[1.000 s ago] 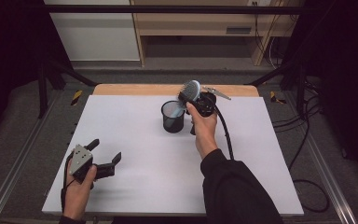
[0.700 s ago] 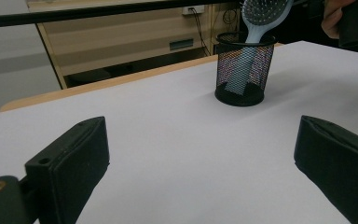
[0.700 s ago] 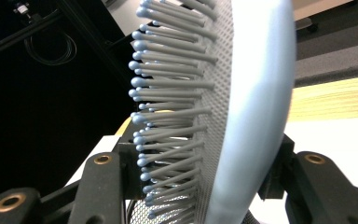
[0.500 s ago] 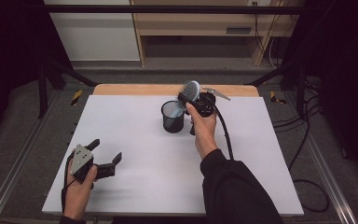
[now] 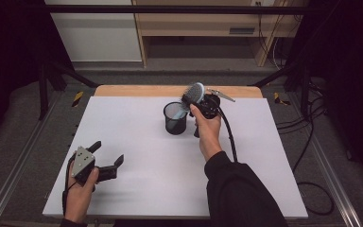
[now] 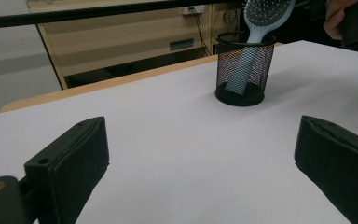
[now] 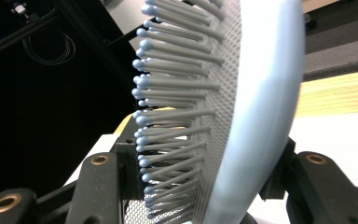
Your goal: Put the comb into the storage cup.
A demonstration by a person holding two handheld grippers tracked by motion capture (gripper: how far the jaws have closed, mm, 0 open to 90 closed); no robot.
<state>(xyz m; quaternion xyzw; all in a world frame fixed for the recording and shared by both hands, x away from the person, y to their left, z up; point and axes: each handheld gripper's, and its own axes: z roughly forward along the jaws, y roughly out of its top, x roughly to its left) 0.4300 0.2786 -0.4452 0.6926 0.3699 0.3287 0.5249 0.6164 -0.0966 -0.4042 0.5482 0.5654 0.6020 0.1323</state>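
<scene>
- The high view is evenly lit from above; the white table (image 5: 137,142) is bright, without glare.
- Both side edges fall into near-black.
- Shadows are soft and faint, close under the mesh cup (image 5: 175,119).
- The left gripper view is soft, its near jaws blurred.
- In the right gripper view the hairbrush (image 7: 242,107) is sharp at the bristles and smeared at its pale right rim.

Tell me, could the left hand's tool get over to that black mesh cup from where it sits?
Probably yes. The left gripper has its fingers open with nothing between them, and bare white table lies between it and the mesh cup. One catch: the right gripper holds the hairbrush standing in that cup.
</scene>
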